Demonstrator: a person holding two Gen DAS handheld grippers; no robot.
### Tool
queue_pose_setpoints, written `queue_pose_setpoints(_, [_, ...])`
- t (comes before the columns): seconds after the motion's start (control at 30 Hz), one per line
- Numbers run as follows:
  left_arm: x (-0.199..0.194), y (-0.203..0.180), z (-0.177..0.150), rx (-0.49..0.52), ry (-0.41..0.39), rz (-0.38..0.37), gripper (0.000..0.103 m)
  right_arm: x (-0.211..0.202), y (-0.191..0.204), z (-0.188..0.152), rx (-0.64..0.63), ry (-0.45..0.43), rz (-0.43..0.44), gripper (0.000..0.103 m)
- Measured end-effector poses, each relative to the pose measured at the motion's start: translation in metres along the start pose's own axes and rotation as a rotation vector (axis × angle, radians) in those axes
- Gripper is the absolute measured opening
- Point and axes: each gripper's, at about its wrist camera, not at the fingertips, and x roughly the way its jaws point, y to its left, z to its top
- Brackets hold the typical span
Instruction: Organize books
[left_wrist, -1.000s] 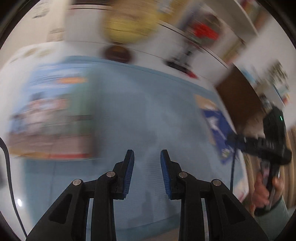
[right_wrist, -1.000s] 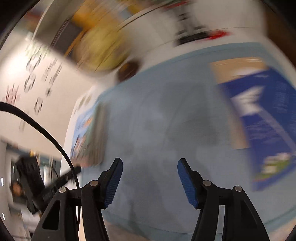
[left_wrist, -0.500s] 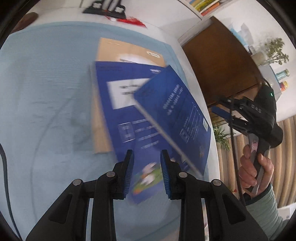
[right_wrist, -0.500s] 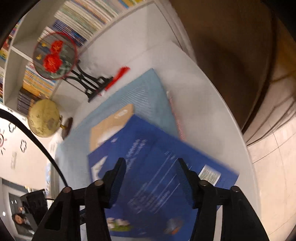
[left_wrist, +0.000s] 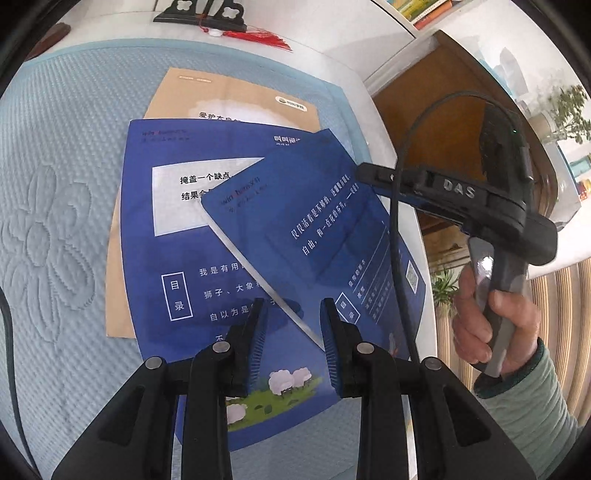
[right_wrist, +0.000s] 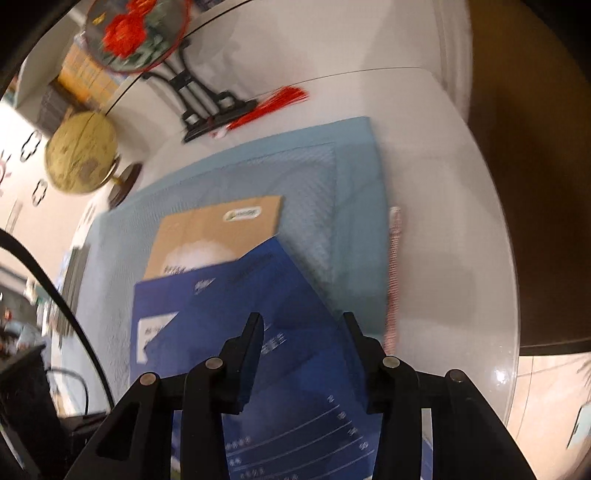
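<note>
Left wrist view: left gripper (left_wrist: 291, 334), jaws slightly parted and empty, hovers at centre frame over tilted top blue book (left_wrist: 325, 236); right gripper (left_wrist: 373, 175) at right, jaws closing on its edge.

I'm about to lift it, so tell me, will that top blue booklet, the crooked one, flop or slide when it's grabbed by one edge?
The top blue booklet looks thin, so it will probably sag if lifted by one edge. Its glossy cover rests on the second blue booklet, so it may slide when nudged. It likely weighs little. The right gripper is closing around its edge.
</note>
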Motion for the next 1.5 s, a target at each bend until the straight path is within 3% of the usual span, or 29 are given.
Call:
queue_pose_setpoints(0.1, [-0.001,0.000,-0.003,-0.017,-0.007,0.000,0.025,0.002,0.004,-0.001,-0.066,-0.013,-0.073,0.042])
queue_pose_setpoints(0.37, [-0.009,0.009,-0.011,-0.055,-0.030,-0.010,0.025,0.010,-0.004,0.006,-0.037,0.089,0.018,0.044])
queue_pose_setpoints(0.47, [-0.019,0.017,-0.016,-0.061,-0.042,0.021,0.025,0.000,0.001,-0.012,-0.042,0.105,0.003,0.044])
queue_pose_setpoints(0.67, [-0.053,0.062,-0.023,-0.144,-0.081,0.092,0.025,-0.005,0.025,-0.059,0.023,0.143,0.124,0.044])
queue_pose_setpoints(0.8, [-0.066,0.089,-0.031,-0.176,-0.085,0.115,0.025,0.000,0.057,-0.083,0.004,0.122,0.148,0.047])
queue_pose_setpoints(1.0, [-0.079,0.104,-0.074,-0.199,-0.058,0.147,0.025,-0.015,0.061,-0.123,0.068,0.118,0.197,0.047])
queue_pose_setpoints(1.23, [-0.080,0.095,-0.106,-0.190,-0.014,0.089,0.026,-0.017,0.055,-0.177,0.137,0.153,0.214,0.047])
queue_pose_setpoints(1.5, [-0.077,0.079,-0.114,-0.146,0.027,0.094,0.026,-0.017,0.062,-0.185,0.124,0.144,0.208,0.048])
